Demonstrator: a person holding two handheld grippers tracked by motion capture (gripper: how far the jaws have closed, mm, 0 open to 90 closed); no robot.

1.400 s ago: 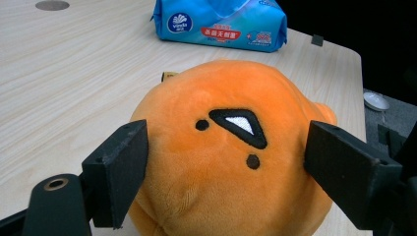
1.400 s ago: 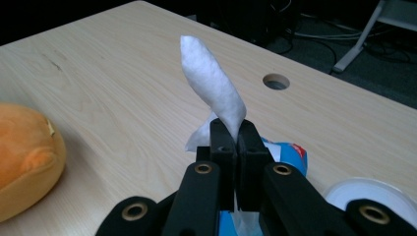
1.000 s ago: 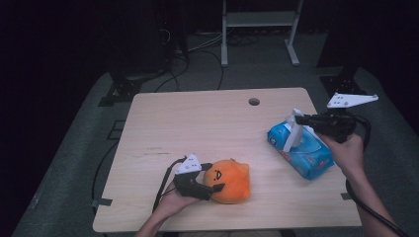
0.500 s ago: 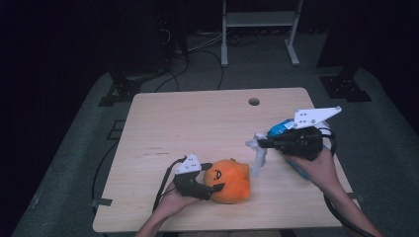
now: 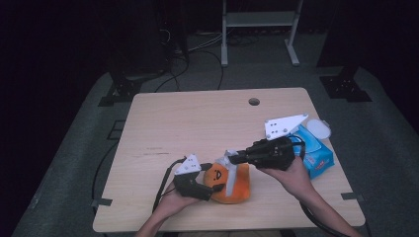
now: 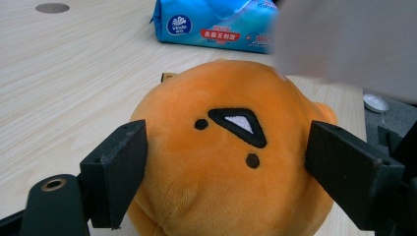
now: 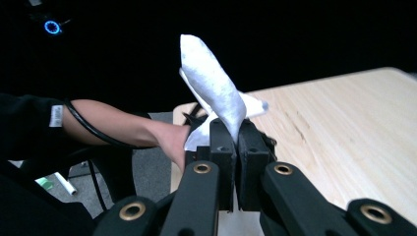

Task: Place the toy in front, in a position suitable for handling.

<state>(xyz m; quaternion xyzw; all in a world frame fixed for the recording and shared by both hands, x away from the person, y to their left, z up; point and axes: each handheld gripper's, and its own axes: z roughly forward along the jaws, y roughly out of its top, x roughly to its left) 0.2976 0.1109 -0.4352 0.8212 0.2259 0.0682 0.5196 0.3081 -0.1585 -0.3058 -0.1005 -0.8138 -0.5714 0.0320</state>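
An orange plush toy (image 5: 237,186) with a black stitched face lies near the front edge of the wooden table (image 5: 197,123). My left gripper (image 5: 213,188) is shut on it, and in the left gripper view the two jaws press the sides of the plush toy (image 6: 226,162). My right gripper (image 5: 235,158) is shut on a white wipe (image 5: 230,172), which hangs over the toy's top. The pinched wipe (image 7: 214,88) stands up from the jaws of the right gripper (image 7: 235,132). A blurred edge of the wipe (image 6: 344,44) shows just past the toy.
A blue pack of wipes (image 5: 316,150) with its round white lid (image 5: 317,127) lies at the table's right edge, behind my right hand. There is a small hole (image 5: 254,101) at the table's back. Dark floor, cables and stands surround the table.
My right gripper has carried the wipe leftward from the blue pack to above the plush toy. My left gripper and the toy have stayed put.
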